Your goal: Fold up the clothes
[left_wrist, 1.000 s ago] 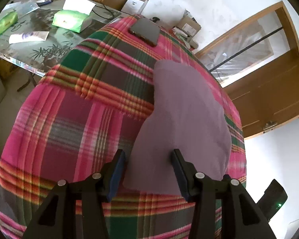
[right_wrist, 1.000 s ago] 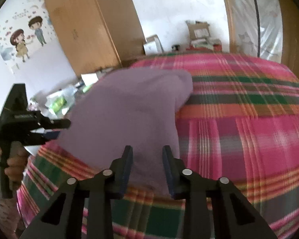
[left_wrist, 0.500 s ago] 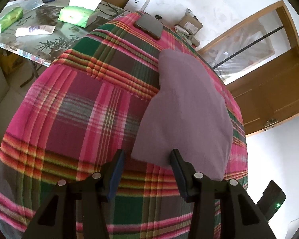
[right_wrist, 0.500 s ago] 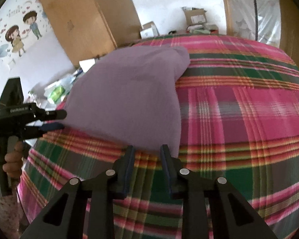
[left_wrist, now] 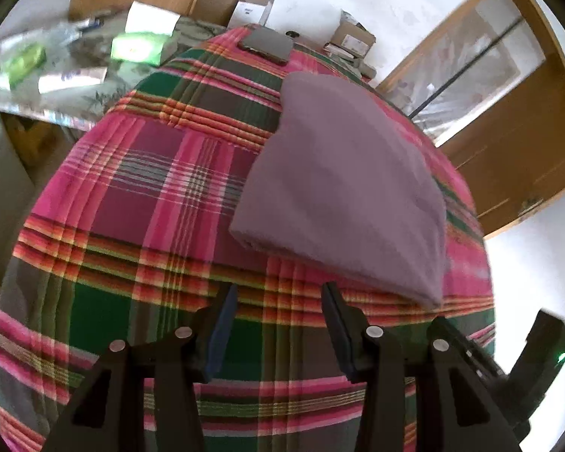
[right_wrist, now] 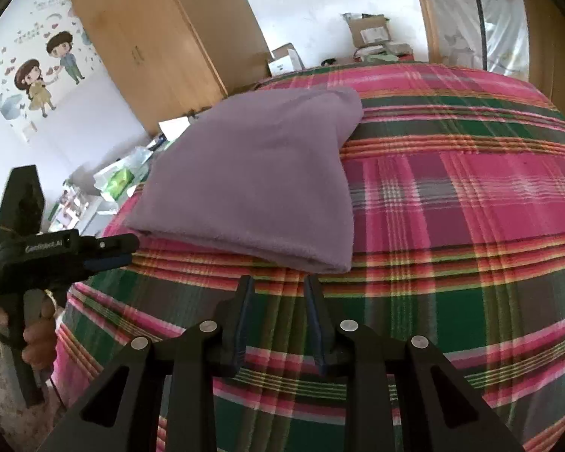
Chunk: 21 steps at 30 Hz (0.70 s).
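Observation:
A folded purple garment point(left_wrist: 342, 188) point(right_wrist: 260, 184) lies flat on the pink and green plaid bed cover point(left_wrist: 150, 207) point(right_wrist: 452, 207). My left gripper point(left_wrist: 279, 290) stands open, a short way back from the garment's near edge, with only plaid between its fingers. Also back from that edge, near its right corner, is my right gripper point(right_wrist: 278, 280). Its jaws stand apart and are opening a little, with nothing between them. In the right wrist view the left gripper point(right_wrist: 109, 250) shows at the left, held by a hand, clear of the cloth.
A dark phone point(left_wrist: 267, 45) lies at the bed's far edge. Beyond it are a glass side table with green tissue packs point(left_wrist: 139, 45), cardboard boxes point(left_wrist: 352, 39), a wooden wardrobe point(right_wrist: 162, 45) and a wooden door point(left_wrist: 508, 113).
Both grippers have drawn back from the garment. A second ago its near edge lay between each pair of fingers; now it lies ahead of the fingertips, settled flat.

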Each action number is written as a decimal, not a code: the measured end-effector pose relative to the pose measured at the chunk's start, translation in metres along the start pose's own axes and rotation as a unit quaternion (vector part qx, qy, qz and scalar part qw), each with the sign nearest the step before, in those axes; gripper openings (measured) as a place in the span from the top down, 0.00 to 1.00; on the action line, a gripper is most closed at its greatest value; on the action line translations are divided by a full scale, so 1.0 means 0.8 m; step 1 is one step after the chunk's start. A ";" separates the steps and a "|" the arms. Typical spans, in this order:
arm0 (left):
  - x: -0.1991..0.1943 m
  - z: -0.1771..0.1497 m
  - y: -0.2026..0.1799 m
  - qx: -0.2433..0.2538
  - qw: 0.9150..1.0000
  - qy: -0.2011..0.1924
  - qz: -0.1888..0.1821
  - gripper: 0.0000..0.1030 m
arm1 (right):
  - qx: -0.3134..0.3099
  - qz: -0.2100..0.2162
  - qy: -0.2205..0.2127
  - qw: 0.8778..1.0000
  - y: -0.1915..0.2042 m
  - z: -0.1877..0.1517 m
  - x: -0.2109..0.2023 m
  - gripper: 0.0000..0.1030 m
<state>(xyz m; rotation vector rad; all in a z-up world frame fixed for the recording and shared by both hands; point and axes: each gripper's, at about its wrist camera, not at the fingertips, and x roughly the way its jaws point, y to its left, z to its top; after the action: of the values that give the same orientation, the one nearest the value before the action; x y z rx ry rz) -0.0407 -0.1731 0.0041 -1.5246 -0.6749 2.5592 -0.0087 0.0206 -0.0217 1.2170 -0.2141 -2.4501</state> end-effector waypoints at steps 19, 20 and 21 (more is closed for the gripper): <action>0.017 -0.043 -0.062 0.106 0.984 -0.067 0.126 0.55 | -0.056 -0.121 0.010 0.991 0.046 -0.008 0.023 0.45; 0.020 -0.042 -0.065 0.107 0.983 -0.070 0.129 0.55 | -0.061 -0.133 0.008 0.989 0.047 -0.009 0.024 0.45; 0.022 -0.041 -0.066 0.106 0.983 -0.071 0.129 0.55 | -0.065 -0.145 0.005 0.987 0.049 -0.011 0.025 0.45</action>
<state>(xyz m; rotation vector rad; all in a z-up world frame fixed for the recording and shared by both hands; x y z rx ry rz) -0.0289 -0.1101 -0.0016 -1.4538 -0.2133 2.8404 -0.0021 -0.0227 -0.0295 1.2789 0.1350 -2.6522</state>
